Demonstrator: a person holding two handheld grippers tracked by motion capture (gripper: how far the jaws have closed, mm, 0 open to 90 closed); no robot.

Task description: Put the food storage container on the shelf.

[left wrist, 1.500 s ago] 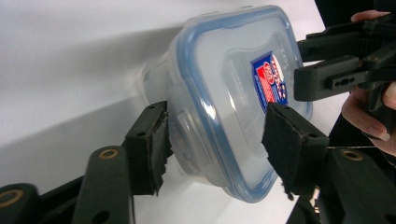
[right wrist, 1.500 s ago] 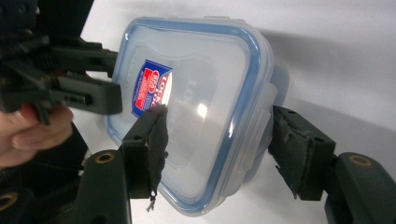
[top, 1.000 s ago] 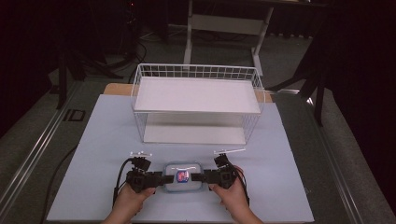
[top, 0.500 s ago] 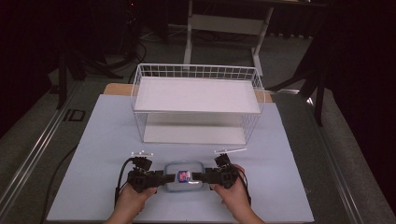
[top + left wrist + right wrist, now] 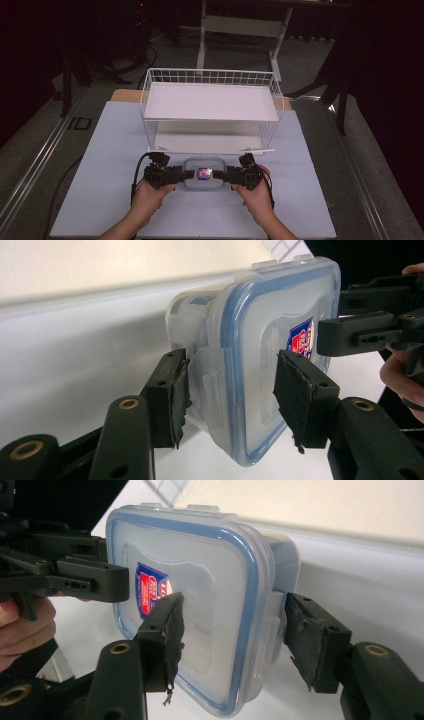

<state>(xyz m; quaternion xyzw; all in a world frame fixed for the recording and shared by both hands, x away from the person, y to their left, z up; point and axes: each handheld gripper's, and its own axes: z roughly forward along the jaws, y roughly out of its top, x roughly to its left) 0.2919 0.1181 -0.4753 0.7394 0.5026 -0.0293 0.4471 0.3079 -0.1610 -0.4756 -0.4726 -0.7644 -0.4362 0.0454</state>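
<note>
Container (image 5: 202, 174) — clear, blue-sealed lid

Pale table (image 5: 100, 150), white wire rack (image 5: 212, 107) standing on it

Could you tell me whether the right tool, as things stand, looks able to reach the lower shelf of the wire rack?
Probably yes: the right tool grips the lidded container just in front of the wire rack, whose lower shelf faces it with an open front.

White wire basket (image 5: 211, 80) on pale table (image 5: 310, 205).
</note>
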